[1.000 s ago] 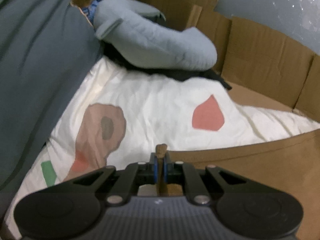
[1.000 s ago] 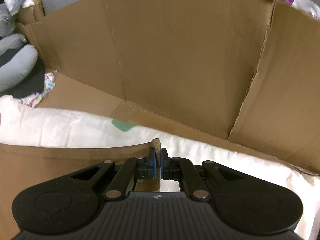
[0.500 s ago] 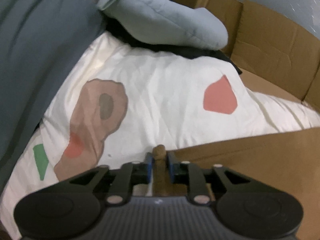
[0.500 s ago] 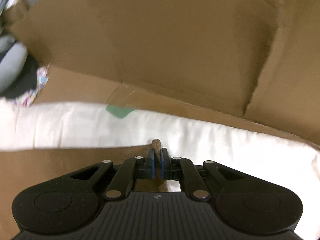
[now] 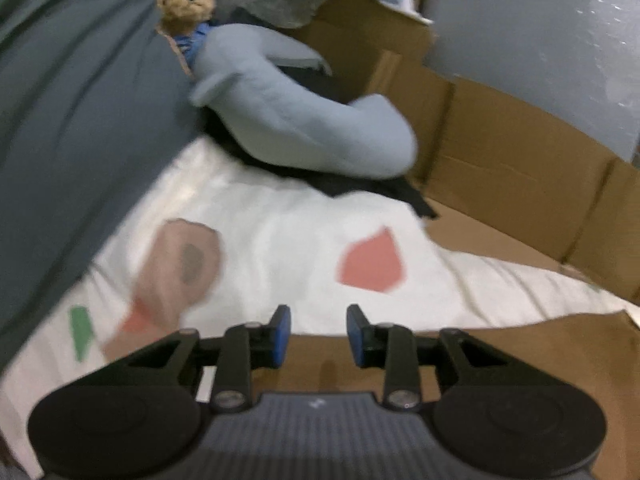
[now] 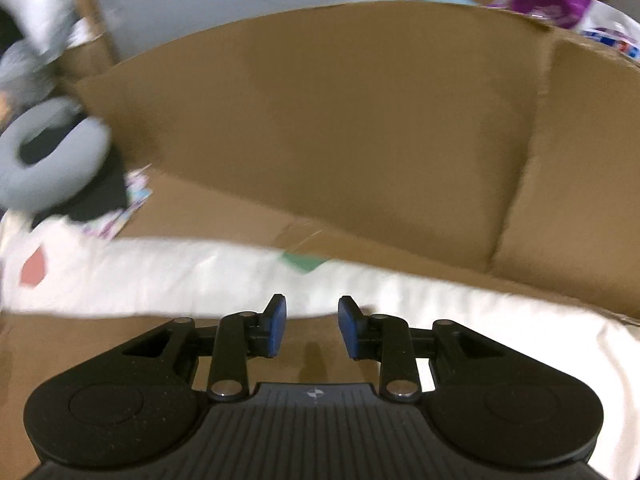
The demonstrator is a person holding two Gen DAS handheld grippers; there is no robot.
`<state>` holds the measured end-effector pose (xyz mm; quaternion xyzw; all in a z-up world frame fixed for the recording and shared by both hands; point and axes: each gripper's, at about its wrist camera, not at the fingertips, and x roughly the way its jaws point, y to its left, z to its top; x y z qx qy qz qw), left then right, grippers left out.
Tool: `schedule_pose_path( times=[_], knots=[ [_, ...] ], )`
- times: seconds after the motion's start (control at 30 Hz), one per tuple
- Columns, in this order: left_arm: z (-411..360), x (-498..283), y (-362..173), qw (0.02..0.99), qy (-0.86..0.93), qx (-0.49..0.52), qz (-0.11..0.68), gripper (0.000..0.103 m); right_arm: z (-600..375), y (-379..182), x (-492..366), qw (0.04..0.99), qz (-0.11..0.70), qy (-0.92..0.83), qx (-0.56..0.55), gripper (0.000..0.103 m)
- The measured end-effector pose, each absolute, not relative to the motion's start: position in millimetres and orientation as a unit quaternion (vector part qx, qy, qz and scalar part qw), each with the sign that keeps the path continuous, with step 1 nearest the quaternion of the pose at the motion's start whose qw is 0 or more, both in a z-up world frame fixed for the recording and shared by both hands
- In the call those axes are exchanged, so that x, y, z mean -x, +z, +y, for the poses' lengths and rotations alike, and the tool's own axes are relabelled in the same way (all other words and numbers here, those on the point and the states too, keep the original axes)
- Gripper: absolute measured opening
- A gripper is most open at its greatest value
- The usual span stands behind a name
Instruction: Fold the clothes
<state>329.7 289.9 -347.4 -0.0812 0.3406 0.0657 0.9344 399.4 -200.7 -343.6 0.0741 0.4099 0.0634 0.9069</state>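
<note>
A cardboard box [image 6: 360, 128] walls in the whole area, its tall brown sides rising beyond both claws. Inside it, far ahead and left of the left gripper [image 5: 316, 326], sit a grey-blue neck pillow [image 5: 296, 120] on some black cloth [image 5: 360, 188], and a small teddy bear [image 5: 188, 0] behind the pillow against a dark teal cover [image 5: 72, 100].

The brown garment [image 5: 500, 356] lies flat directly under and between both claws, its straight far edge just past the fingertips, over a white sheet [image 5: 280, 232] printed with red, tan and green patches.

The left gripper's jaws have just been opening and stand partly apart, nothing pinched. The right gripper [image 6: 307, 316] has just been opening too, its blue pads clear of the cloth below.
</note>
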Motion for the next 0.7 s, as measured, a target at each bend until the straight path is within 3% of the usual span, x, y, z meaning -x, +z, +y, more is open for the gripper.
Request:
schedule_pose_path(
  times=[0.33, 0.7],
  knots=[
    [248, -325, -386, 0.916, 0.026, 0.120, 0.382, 0.033, -144, -364, -363, 0.892, 0.438, 0.112, 0.005, 0.035],
    [244, -339, -398, 0.918, 0.031, 0.080, 0.388, 0.033, -119, -393, -386, 0.887, 0.459, 0.052, 0.011, 0.035]
  ],
)
